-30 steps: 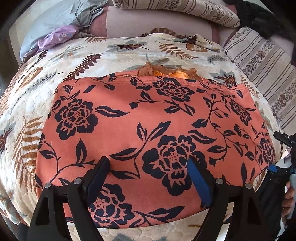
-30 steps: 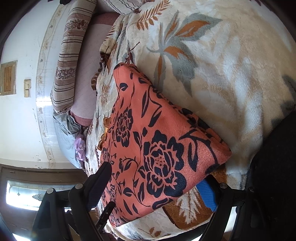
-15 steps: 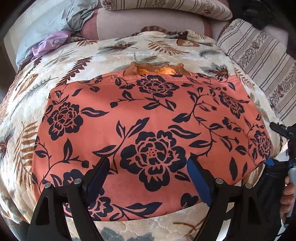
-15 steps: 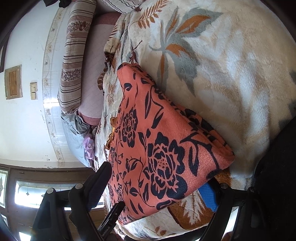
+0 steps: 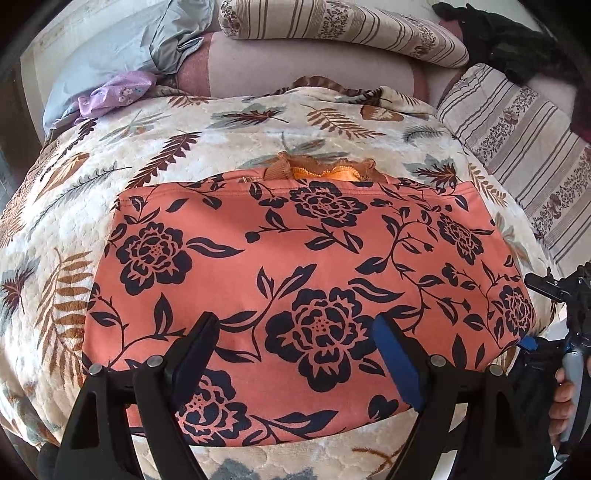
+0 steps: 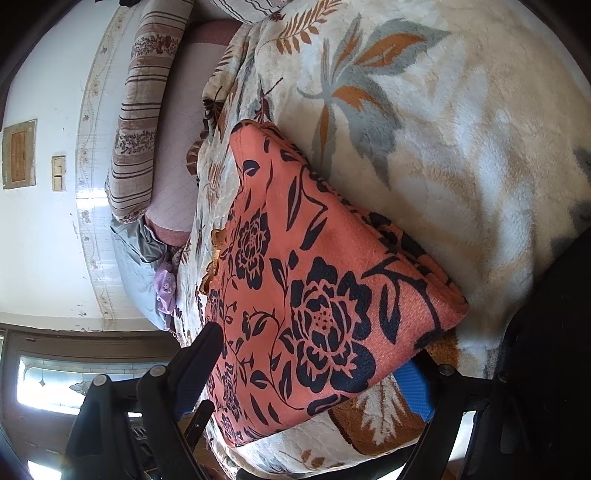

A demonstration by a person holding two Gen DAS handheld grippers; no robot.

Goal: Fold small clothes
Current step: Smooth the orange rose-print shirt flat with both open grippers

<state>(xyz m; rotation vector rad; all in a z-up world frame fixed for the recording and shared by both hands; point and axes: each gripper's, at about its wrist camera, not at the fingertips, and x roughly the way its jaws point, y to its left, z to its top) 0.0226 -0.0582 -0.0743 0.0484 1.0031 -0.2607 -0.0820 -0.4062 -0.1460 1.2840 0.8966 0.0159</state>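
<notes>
A coral garment with black flowers (image 5: 303, 266) lies folded flat on a leaf-print blanket (image 5: 207, 147). An orange frilled edge (image 5: 325, 171) sticks out at its far side. My left gripper (image 5: 295, 354) is open and hovers over the garment's near edge, holding nothing. My right gripper (image 6: 314, 373) is open around the garment's right corner (image 6: 332, 314); one finger lies under the corner and the other above it. The right gripper also shows at the right edge of the left wrist view (image 5: 554, 295).
Striped pillows (image 5: 332, 26) and a grey cloth (image 5: 122, 48) lie at the bed's head, with a purple cloth (image 5: 114, 92) beside them. A dark garment (image 5: 517, 48) sits at the back right. A wall and window (image 6: 55, 380) lie left of the bed.
My left gripper moved forward over the garment, then drew back toward its near edge. The right gripper stayed open at the corner with only a slight shift.
</notes>
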